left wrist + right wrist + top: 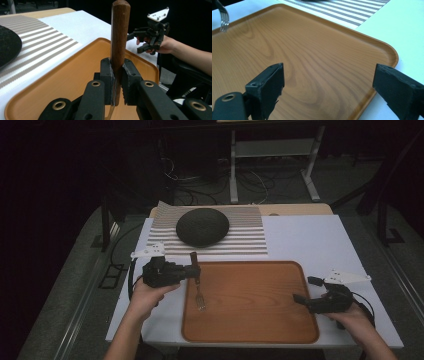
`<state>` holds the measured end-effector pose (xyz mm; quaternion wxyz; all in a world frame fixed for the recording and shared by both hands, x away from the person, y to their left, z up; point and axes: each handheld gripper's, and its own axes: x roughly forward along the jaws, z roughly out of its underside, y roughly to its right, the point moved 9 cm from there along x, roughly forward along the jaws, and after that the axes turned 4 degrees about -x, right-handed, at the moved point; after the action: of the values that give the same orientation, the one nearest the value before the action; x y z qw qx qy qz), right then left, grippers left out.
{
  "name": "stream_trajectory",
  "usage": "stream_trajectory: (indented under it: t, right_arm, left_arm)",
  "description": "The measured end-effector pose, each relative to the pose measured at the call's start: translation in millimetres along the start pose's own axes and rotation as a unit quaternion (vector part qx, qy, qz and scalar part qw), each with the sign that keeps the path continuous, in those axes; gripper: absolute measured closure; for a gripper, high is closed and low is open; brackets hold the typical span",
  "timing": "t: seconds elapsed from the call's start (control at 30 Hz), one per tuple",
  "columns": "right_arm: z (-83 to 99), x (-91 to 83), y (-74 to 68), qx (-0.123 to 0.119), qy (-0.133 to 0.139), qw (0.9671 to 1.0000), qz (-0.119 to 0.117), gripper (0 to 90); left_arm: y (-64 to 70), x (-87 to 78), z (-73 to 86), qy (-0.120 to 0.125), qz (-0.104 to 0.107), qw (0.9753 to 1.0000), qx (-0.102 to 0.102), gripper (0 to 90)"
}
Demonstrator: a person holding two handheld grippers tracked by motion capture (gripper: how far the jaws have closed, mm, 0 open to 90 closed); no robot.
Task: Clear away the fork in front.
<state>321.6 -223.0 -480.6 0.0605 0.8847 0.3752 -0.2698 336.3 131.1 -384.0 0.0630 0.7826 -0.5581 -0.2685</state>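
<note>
Fork [198, 287] first — it has a dark wooden handle and metal tines, and we have it pinched in our left tool [192, 270], the jaws closed on the handle close to where the wood meets the metal neck. In the left gripper view the handle [119, 32] runs straight away from the camera, past the jaw tips, while the metal end passes back down between the pads. In the high view the fork's long axis runs roughly from the far side of the desk toward us, handle end far, tines near, over the left part of the wooden tray [280, 320]. The tines look to be at or just above the tray's surface; we cannot tell whether they touch it.

Our right tool [300, 299] sits at the tray's right edge with its jaws spread wide and nothing between them; its own view looks across the tray's grain [312, 65] toward the fork's tines [223, 21] at the far left corner. So the fork lies well apart from the right tool — the left hand is plainly the one in charge.

Beyond the tray lie a striped placemat [245, 240] and a dark round object [202, 226] on it, on the white desk [310, 235].

We judge the coming move turns on that axis: setting the fork down means lowering it flat along the tray before the jaws let go.
</note>
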Motion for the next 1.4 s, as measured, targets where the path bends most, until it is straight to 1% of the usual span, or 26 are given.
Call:
stream_trajectory:
  t: [0.17, 0.27, 0.33, 0.4, 0.43, 0.47, 0.5, 0.53, 0.6, 0.7, 0.8, 0.93, 1.0, 1.07, 1.2, 1.3, 1.4]
  right_arm:
    - [2.2, -0.8, 1.3, -0.002, -0.004, 1.0000, 0.004, 11.1]
    - [1.8, -0.7, 2.2, -0.001, -0.003, 1.0000, 0.005, 11.4]
    - [2.0, -0.1, 2.6, -0.001, -0.004, 1.0000, 0.005, 11.7]
    - [2.5, 0.5, 2.9, -0.001, -0.005, 1.0000, 0.006, 12.0]
    - [3.0, 0.7, 3.0, -0.002, -0.006, 1.0000, 0.007, 12.1]
    - [3.3, 0.5, 2.9, -0.002, -0.006, 1.0000, 0.007, 12.2]
    - [3.4, 0.4, 2.9, -0.003, -0.006, 1.0000, 0.007, 12.1]
    - [3.3, 0.1, 2.8, -0.003, -0.006, 0.9999, 0.008, 12.2]
    - [2.8, 0.1, 2.7, -0.004, -0.005, 0.9999, 0.009, 12.2]
    - [2.3, 0.9, 2.3, -0.006, -0.005, 0.9999, 0.007, 12.4]
    - [2.8, 2.4, 1.3, -0.006, -0.007, 0.9999, 0.005, 12.4]
    - [3.9, 3.0, 0.6, -0.010, -0.010, 0.9999, 0.004, 12.6]
    - [3.8, 2.7, 0.6, -0.009, -0.009, 0.9999, 0.004, 12.6]
    - [3.6, 2.7, 0.8, -0.009, -0.009, 0.9999, 0.004, 12.7]
    - [4.3, 3.9, 0.1, -0.011, -0.011, 0.9999, 0.002, 12.7]
    - [5.0, 4.1, -0.3, -0.012, -0.013, 0.9998, 0.002, 12.7]
    - [4.9, 3.2, -0.1, -0.011, -0.012, 0.9999, 0.003, 12.7]
  left_arm:
    - [1.4, -1.0, 11.6, -0.014, 0.007, 0.9998, -0.012, 80.1]
    - [-2.6, 1.9, 17.2, -0.024, 0.005, 0.9996, -0.017, 79.8]
    - [-6.7, 3.2, 17.9, -0.020, 0.005, 0.9995, -0.023, 79.7]
    - [-9.9, 3.4, 17.8, -0.021, 0.001, 0.9996, -0.022, 79.5]
    - [-12.3, 3.8, 18.0, -0.022, -0.006, 0.9996, -0.017, 79.1]
    - [-16.0, 5.0, 18.7, -0.024, -0.020, 0.9994, -0.012, 78.4]
    - [-19.6, 6.6, 19.5, -0.027, -0.030, 0.9991, -0.012, 76.8]
    - [-22.0, 7.9, 20.0, -0.028, -0.033, 0.9990, -0.011, 75.9]
    - [-29.7, 12.4, 21.1, -0.032, -0.051, 0.9982, -0.005, 73.4]
    - [-39.0, 19.2, 24.2, -0.042, -0.066, 0.9970, -0.002, 71.8]
    - [-46.1, 25.6, 28.4, -0.052, -0.076, 0.9957, -0.005, 70.3]
    - [-52.2, 33.8, 33.5, -0.058, -0.078, 0.9951, -0.018, 68.9]
    - [-54.3, 38.2, 37.0, -0.059, -0.076, 0.9950, -0.027, 68.7]
    - [-57.1, 42.0, 40.7, -0.063, -0.081, 0.9941, -0.035, 68.0]
    - [-58.4, 49.3, 46.2, -0.072, -0.075, 0.9936, -0.044, 67.8]
    - [-60.0, 55.5, 50.8, -0.084, -0.074, 0.9925, -0.049, 67.9]
    - [-60.8, 62.1, 57.0, -0.100, -0.072, 0.9909, -0.053, 68.5]
